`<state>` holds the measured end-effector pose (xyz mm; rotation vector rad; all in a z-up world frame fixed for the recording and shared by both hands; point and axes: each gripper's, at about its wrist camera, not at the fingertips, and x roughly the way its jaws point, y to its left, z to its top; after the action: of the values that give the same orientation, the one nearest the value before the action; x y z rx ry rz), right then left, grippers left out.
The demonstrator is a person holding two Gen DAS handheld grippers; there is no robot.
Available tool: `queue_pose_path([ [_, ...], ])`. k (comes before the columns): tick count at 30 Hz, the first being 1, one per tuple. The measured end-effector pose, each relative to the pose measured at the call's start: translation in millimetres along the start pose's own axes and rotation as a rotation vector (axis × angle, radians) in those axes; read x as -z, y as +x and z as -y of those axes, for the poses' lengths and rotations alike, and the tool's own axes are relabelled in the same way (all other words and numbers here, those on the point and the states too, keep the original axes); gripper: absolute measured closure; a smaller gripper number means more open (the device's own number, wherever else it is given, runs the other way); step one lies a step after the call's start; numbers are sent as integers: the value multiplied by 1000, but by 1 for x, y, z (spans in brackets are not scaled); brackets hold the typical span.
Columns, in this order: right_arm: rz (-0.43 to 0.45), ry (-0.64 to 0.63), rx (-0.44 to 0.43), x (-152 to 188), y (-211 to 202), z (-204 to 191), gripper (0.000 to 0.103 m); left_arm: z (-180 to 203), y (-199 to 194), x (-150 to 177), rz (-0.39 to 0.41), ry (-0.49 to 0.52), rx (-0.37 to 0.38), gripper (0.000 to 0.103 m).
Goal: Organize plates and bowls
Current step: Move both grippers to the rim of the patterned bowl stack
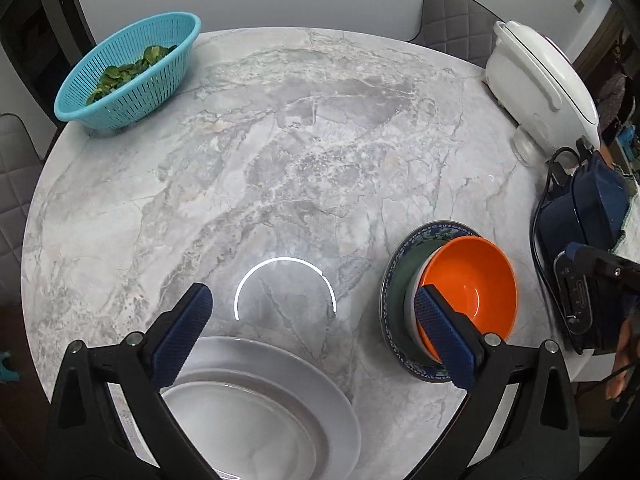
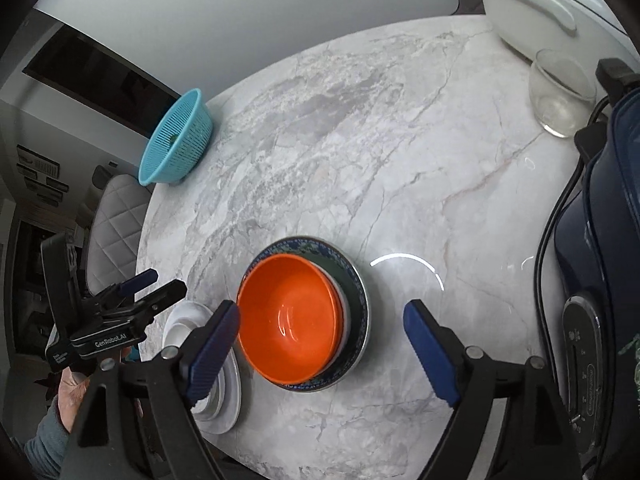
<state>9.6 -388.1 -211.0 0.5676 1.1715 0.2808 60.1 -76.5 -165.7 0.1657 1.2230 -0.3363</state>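
An orange bowl (image 1: 476, 280) (image 2: 288, 320) sits nested in a white bowl (image 1: 410, 312) on a dark plate with a blue patterned rim (image 1: 394, 264) (image 2: 358, 280). To its left, at the table's near edge, lies a stack of white plates (image 1: 280, 392) (image 2: 226, 400). My left gripper (image 1: 312, 296) is open above the bare marble and the white stack, with nothing between its fingers. My right gripper (image 2: 322, 312) is open over the orange bowl, its pads apart from the rim on both sides. The left gripper (image 2: 160, 282) also shows in the right wrist view, held by a hand (image 2: 74, 394).
A blue colander (image 1: 128, 72) (image 2: 176, 136) with green leaves stands at the far left edge of the round marble table (image 1: 300, 140). A white cooker (image 1: 536, 80), a glass (image 2: 560, 92) and a dark blue appliance (image 2: 600, 248) with its cord line the right side. Padded chairs stand around the table.
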Motion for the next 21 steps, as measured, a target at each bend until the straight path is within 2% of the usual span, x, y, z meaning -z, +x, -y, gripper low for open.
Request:
queue_pose_path([
  [5, 73, 27, -5, 6, -15, -2, 16, -1, -15, 4, 50, 23, -26, 0],
  [8, 105, 31, 19, 13, -22, -4, 16, 2, -33, 10, 134, 52, -33, 0],
  [11, 114, 21, 69, 22, -24, -8, 16, 0, -41, 12, 153, 48, -60, 0],
  [14, 139, 38, 81, 31, -27, -9, 16, -7, -38, 13, 129, 21, -34, 1],
  [16, 138, 38, 88, 36, -26, -11, 16, -9, -34, 14, 102, -10, -130, 2],
  [18, 136, 26, 92, 39, -24, -12, 16, -8, -30, 14, 98, 6, -205, 2],
  [21, 124, 12, 106, 39, -17, -8, 16, -6, -24, 14, 82, 16, -192, 2],
])
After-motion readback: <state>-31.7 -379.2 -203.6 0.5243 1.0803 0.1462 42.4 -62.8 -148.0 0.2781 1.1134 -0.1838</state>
